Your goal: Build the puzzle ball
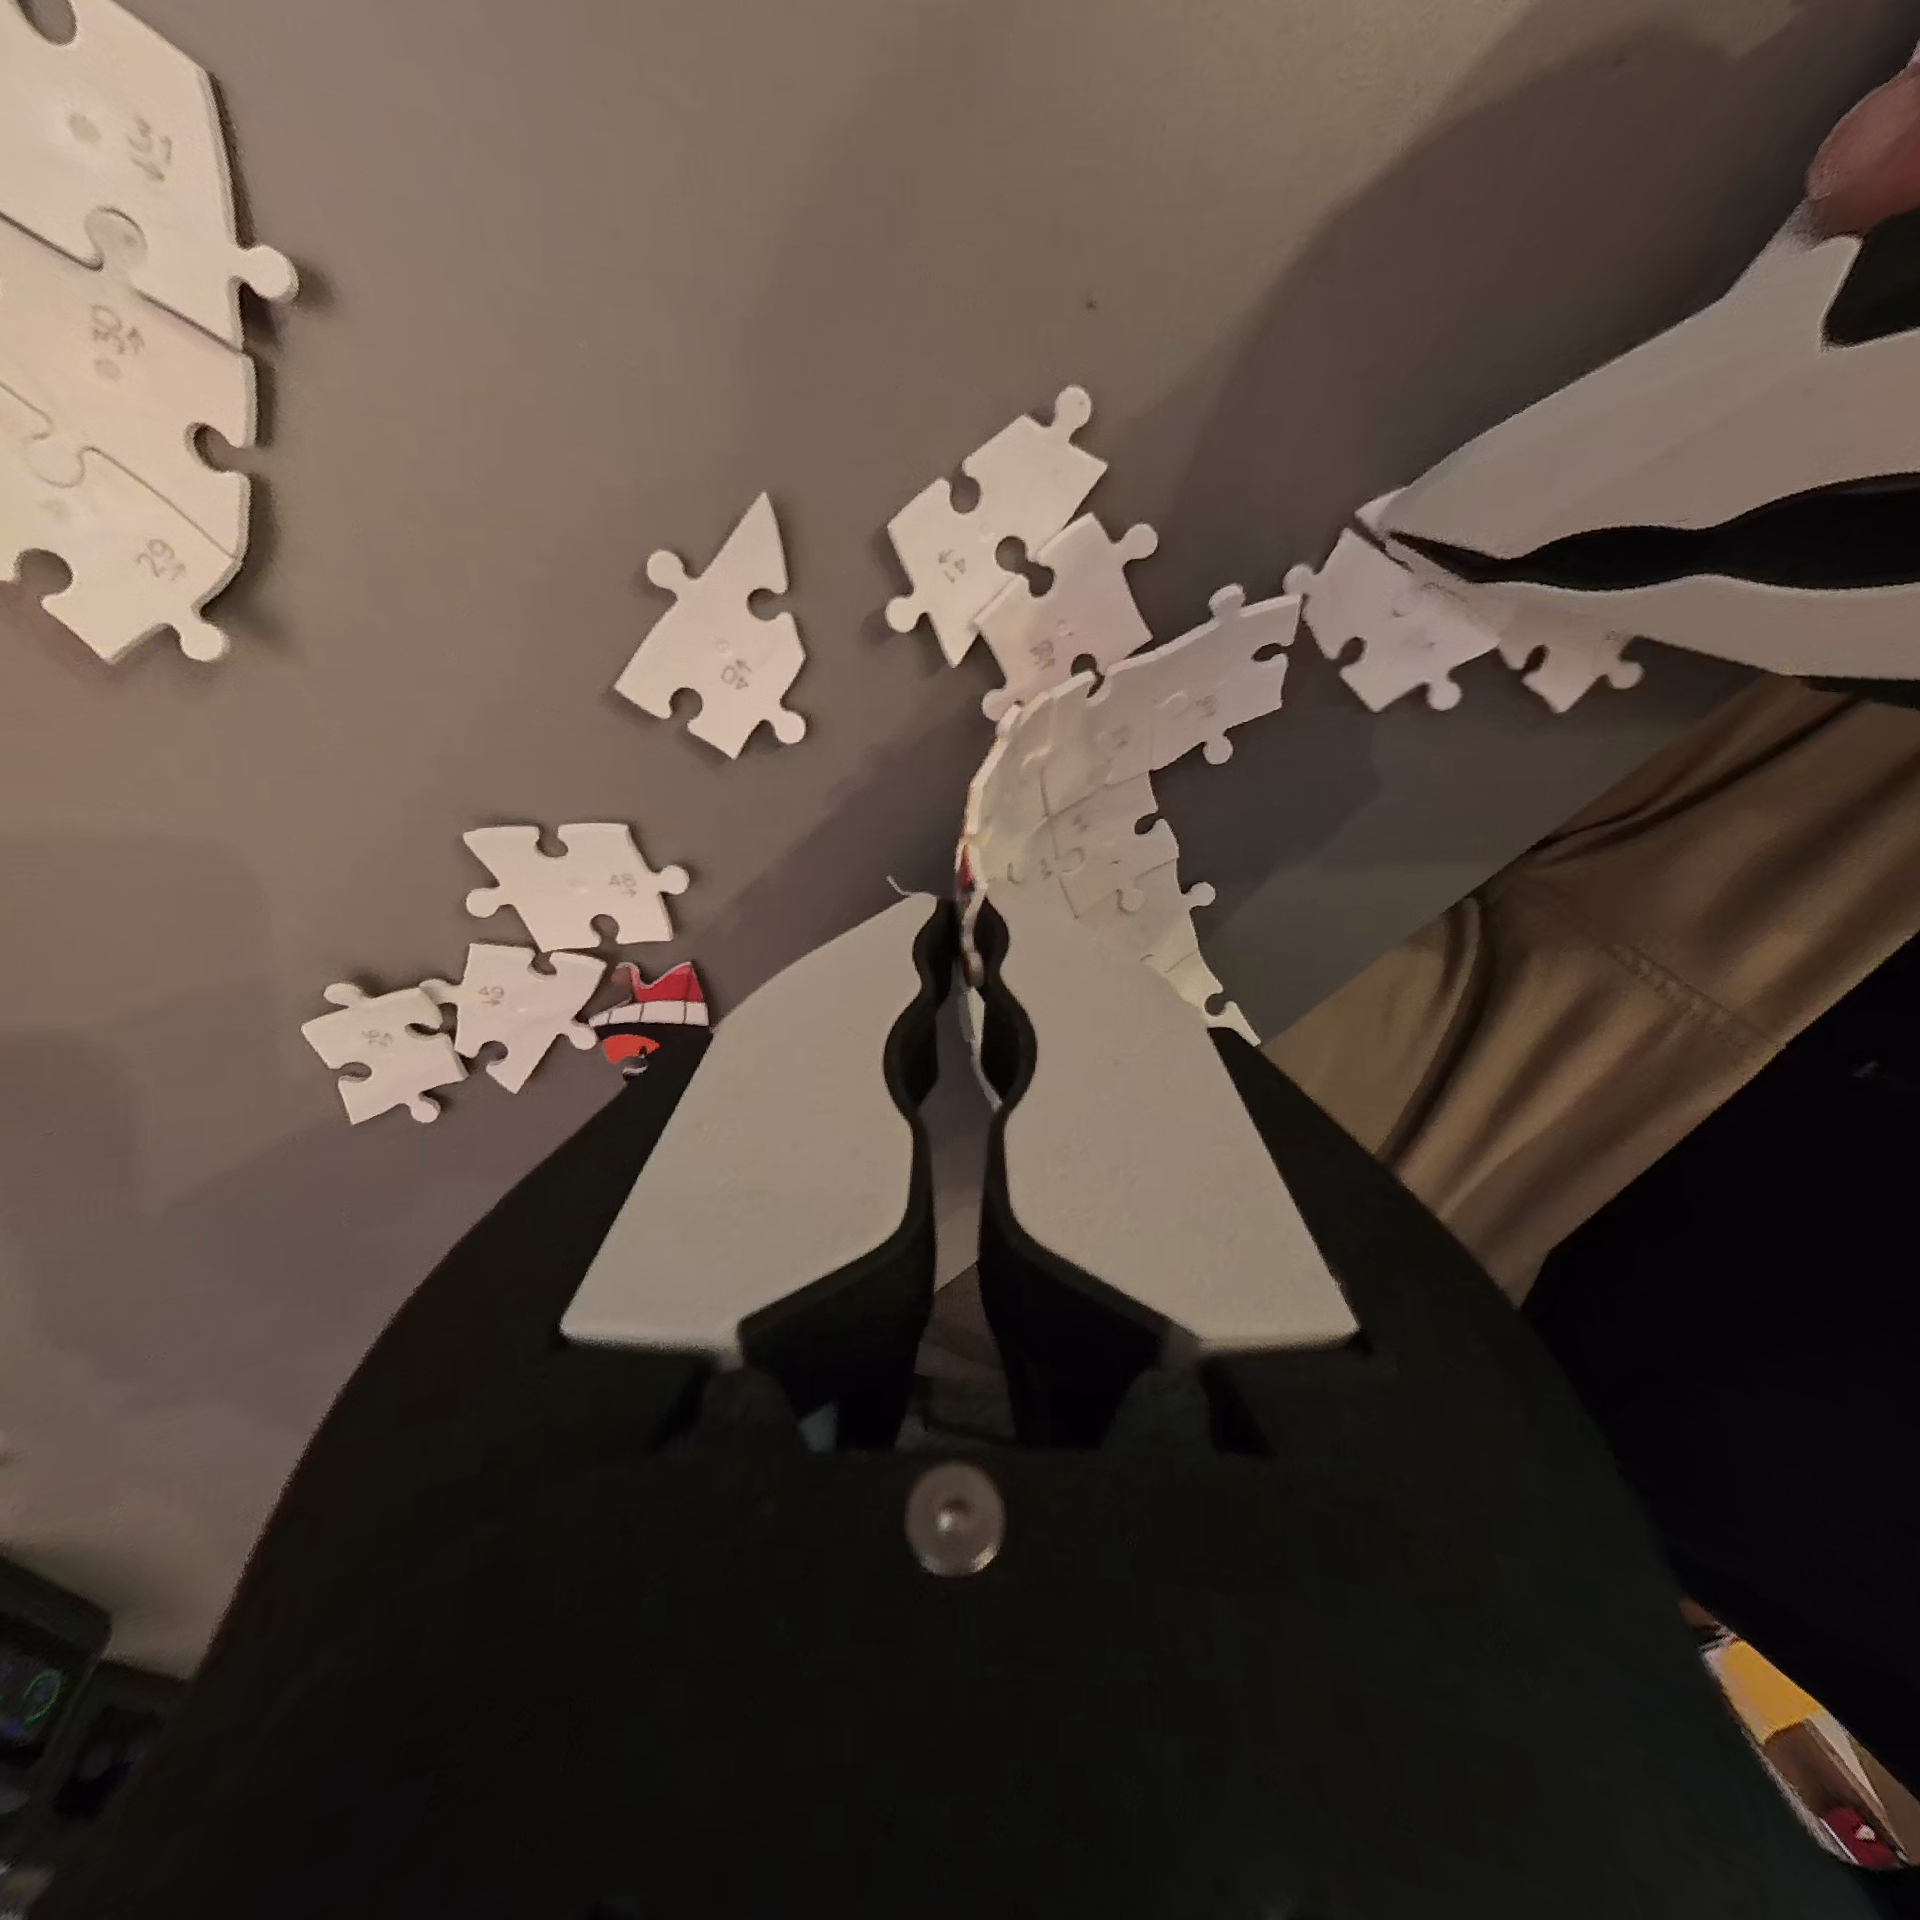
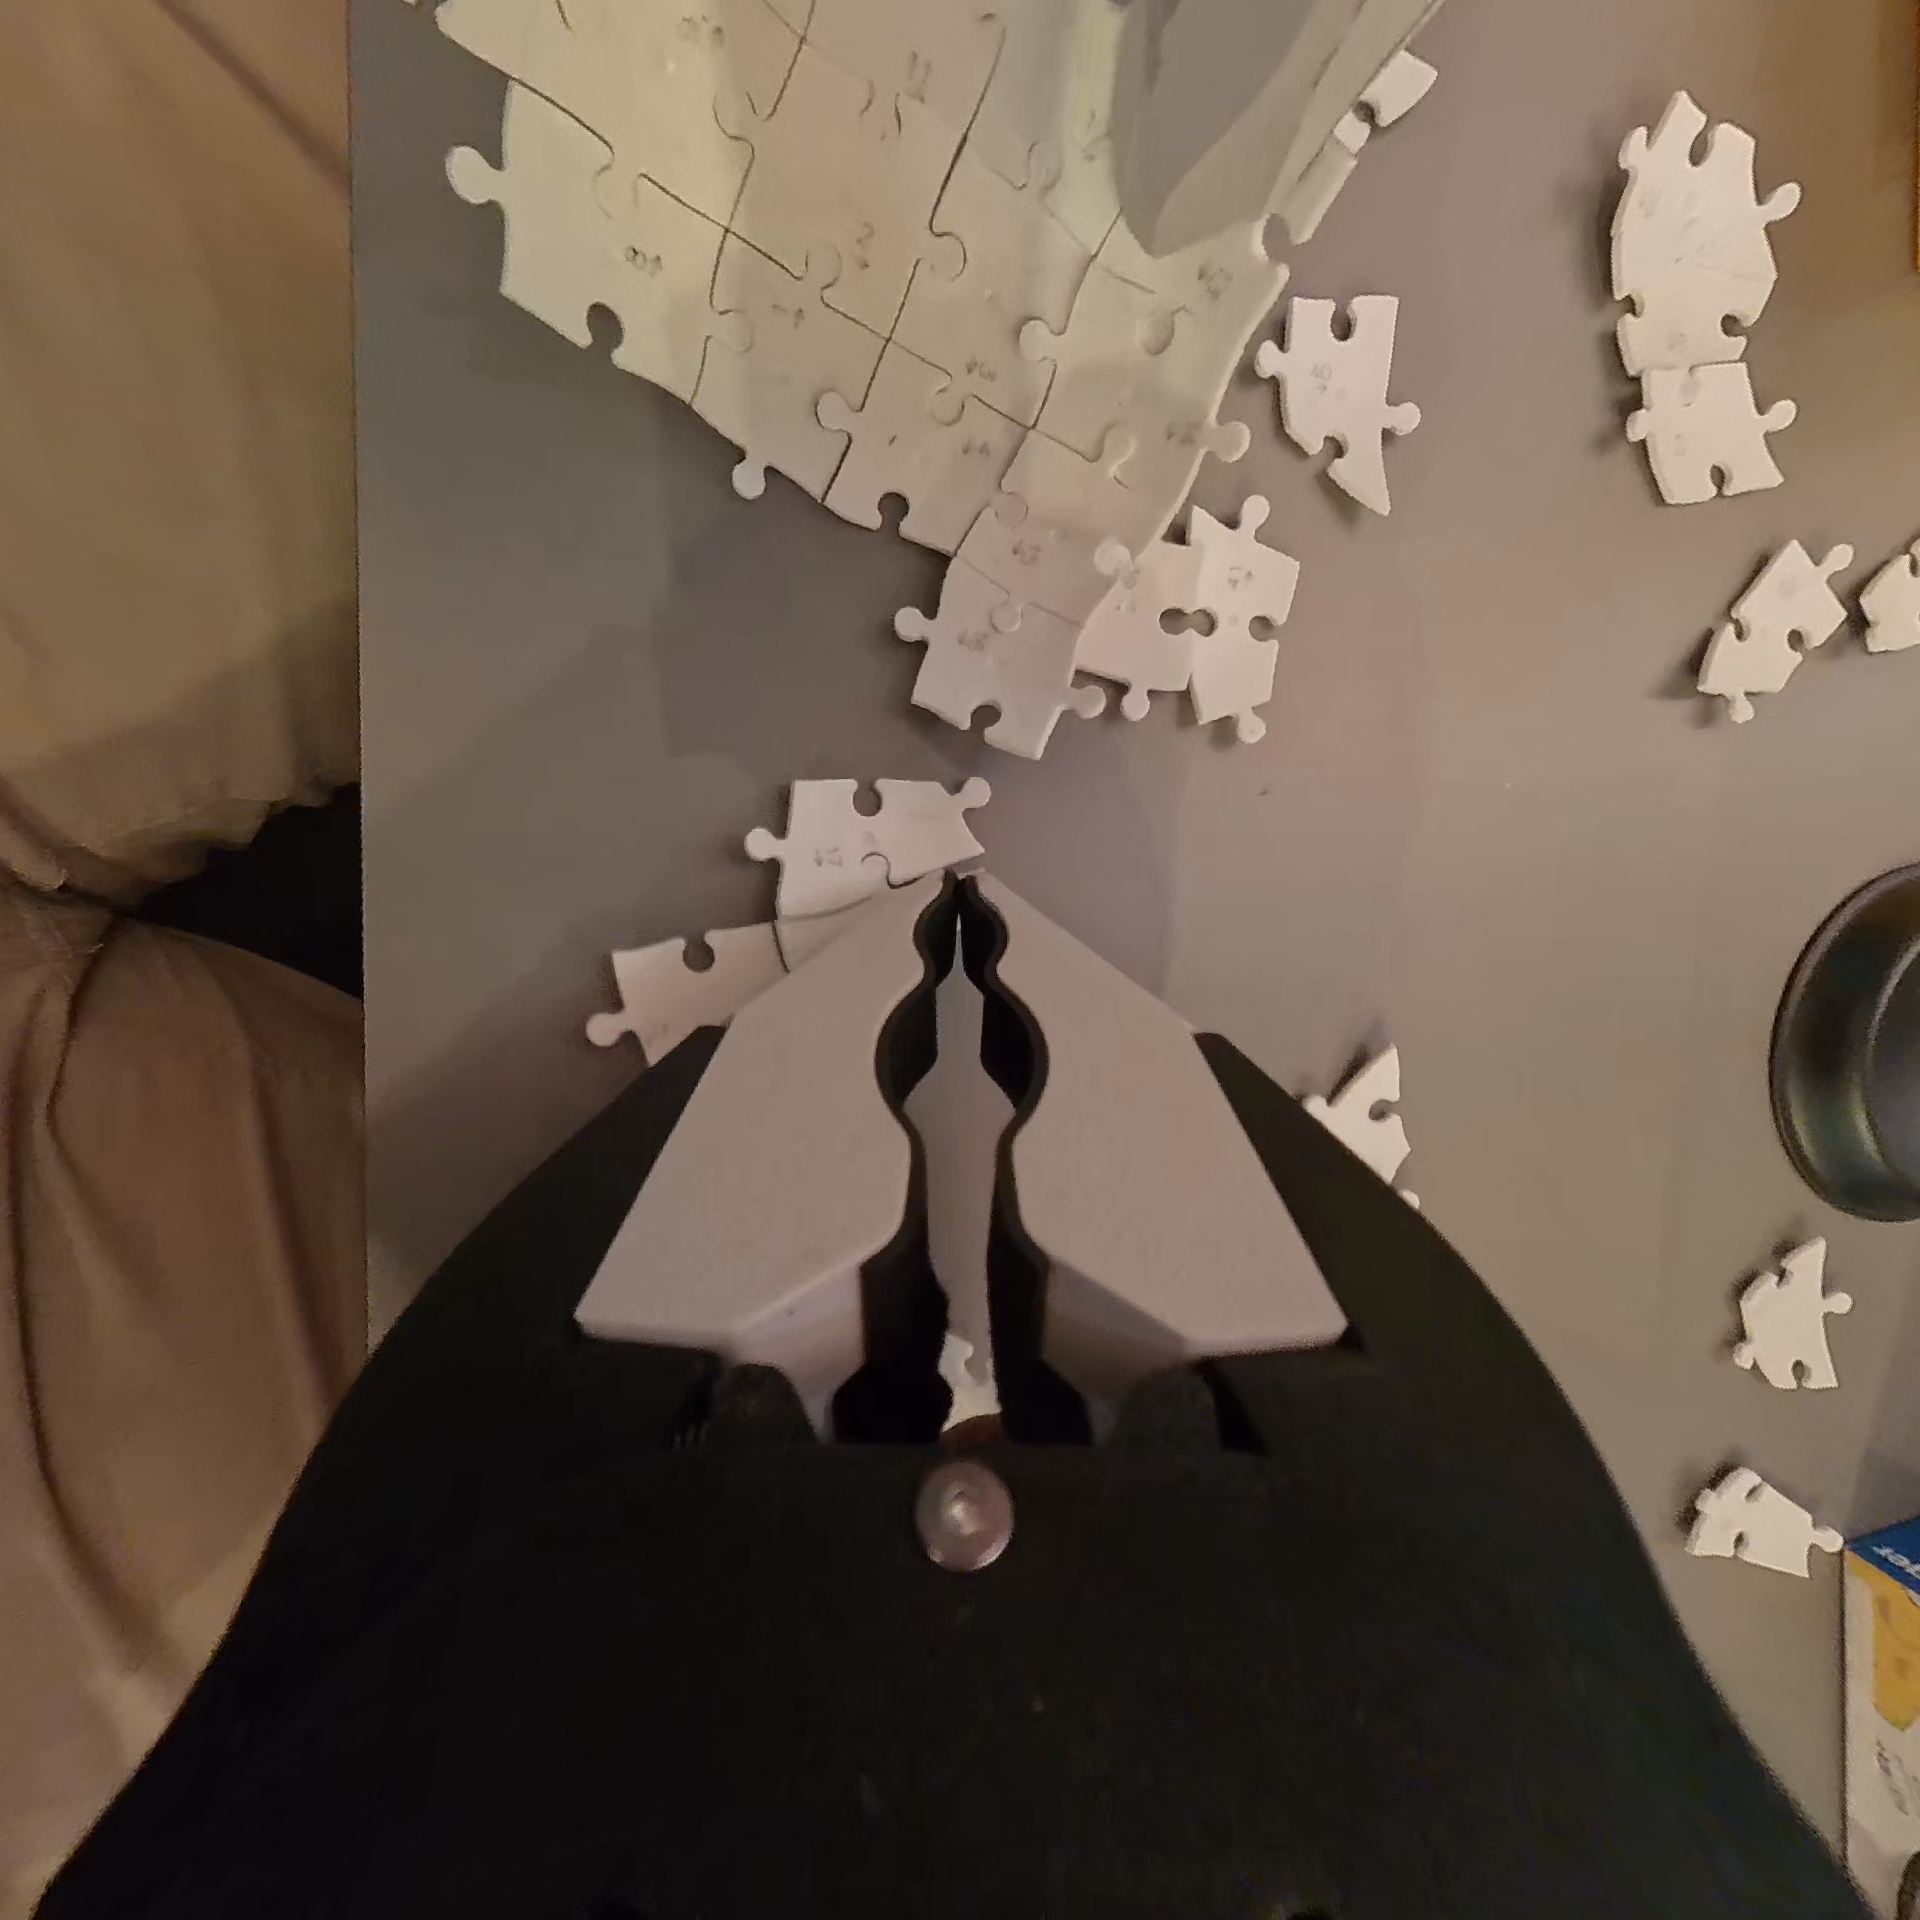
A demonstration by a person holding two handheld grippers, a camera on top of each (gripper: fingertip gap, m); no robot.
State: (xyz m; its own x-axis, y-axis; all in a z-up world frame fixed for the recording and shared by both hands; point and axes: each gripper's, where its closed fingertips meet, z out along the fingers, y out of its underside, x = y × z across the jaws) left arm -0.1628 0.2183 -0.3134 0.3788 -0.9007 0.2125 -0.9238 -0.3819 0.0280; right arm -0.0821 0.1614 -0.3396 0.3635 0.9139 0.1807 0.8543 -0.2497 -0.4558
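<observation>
Grey and matte, the worktop [image 1: 520,364] carries white puzzle pieces lying blank side up, with tan fabric [image 2: 156,520] beyond its edge.

The left gripper [image 1: 968,920] has its fingers closed on the edge of the curved puzzle assembly [image 1: 1101,790], a bowed sheet of joined pieces that rises from between the tips; a strip of red print shows along its clamped edge. In the right wrist view the same assembly [image 2: 831,260] spreads across the top of the picture, its lower end reaching down to a small group of loose pieces [image 2: 1195,623] lying just beside it.

The right gripper [image 2: 958,883] has its fingers pressed together at the tips on a short strip of joined pieces [image 2: 862,842], which sticks out to the left of the fingers and hangs apart from the assembly. From the left wrist view that gripper [image 1: 1382,540] comes in from the right, holding the strip [image 1: 1392,634] near the assembly's upper corner; whether they touch cannot be told.

Loose single pieces [image 1: 727,634] lie scattered on the worktop, one of them showing red and white print [image 1: 655,1018] face up. A second joined section [image 1: 114,343] lies flat at the far left. A dark round object [image 2: 1860,1049] sits at the right edge, and a blue and yellow box [image 2: 1886,1662] sits nearer the camera.
</observation>
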